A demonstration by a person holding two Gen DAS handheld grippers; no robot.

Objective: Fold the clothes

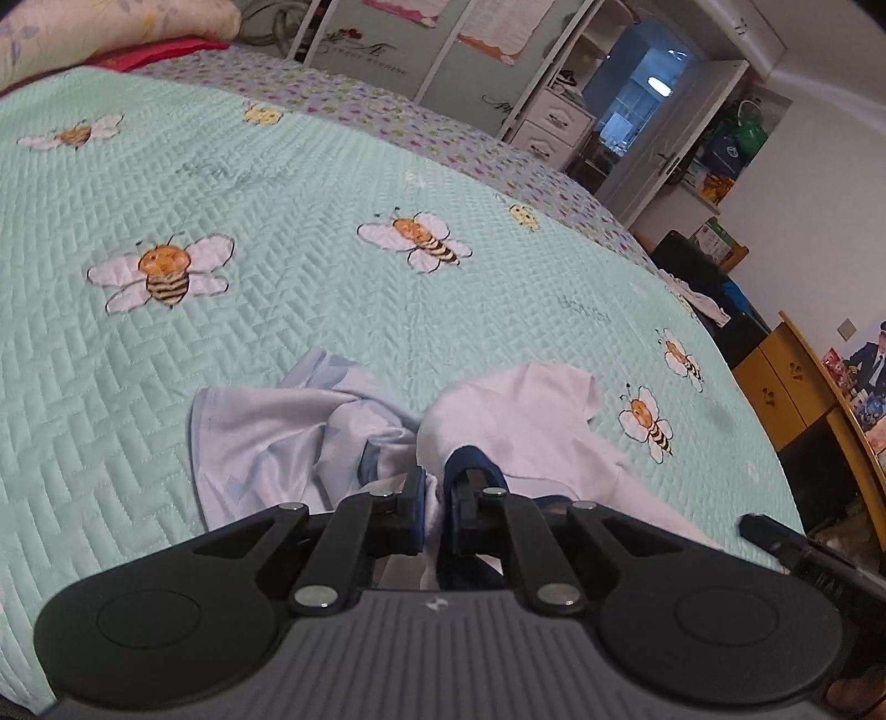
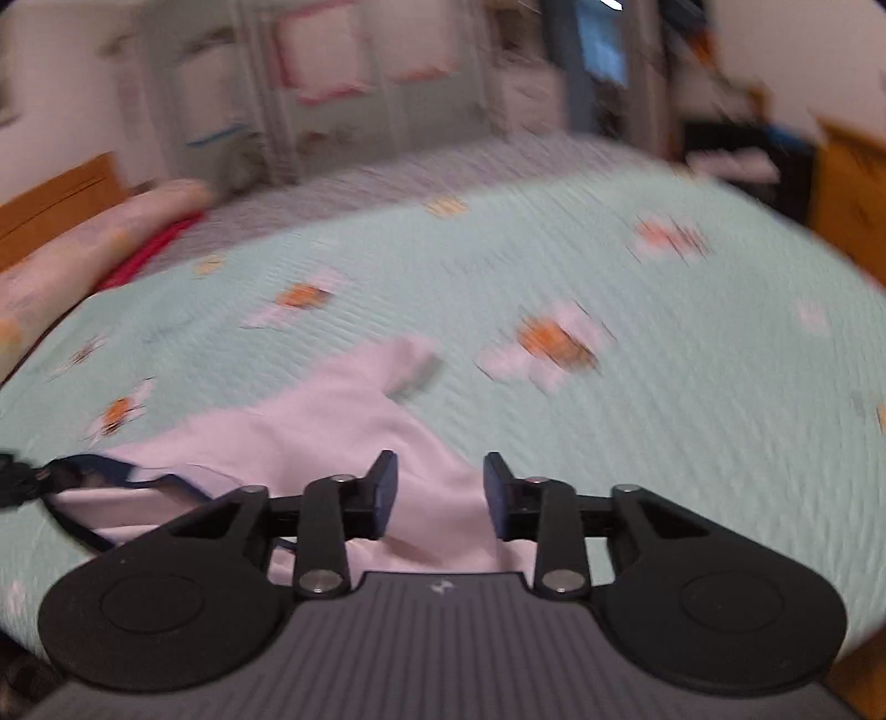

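Observation:
A pale lilac T-shirt with a dark blue neck trim [image 1: 288, 443] lies crumpled on the mint bee-patterned quilt [image 1: 332, 277]. My left gripper [image 1: 437, 487] is shut on the shirt's dark blue collar edge, and the cloth bunches up around its fingers. In the blurred right wrist view the same shirt [image 2: 332, 432] spreads beneath my right gripper [image 2: 440, 493], whose jaws stand apart with only flat cloth below them and nothing pinched. The blue neck trim [image 2: 111, 471] runs off to the left there. The right gripper's tip [image 1: 764, 526] shows at the lower right of the left wrist view.
A floral pillow [image 1: 111, 27] and a red cloth [image 1: 160, 52] lie at the head of the bed. White wardrobes [image 1: 443, 50] stand beyond the bed, with a drawer unit beside them. A wooden cabinet [image 1: 786, 376] and dark clutter [image 1: 698, 277] stand off its right edge.

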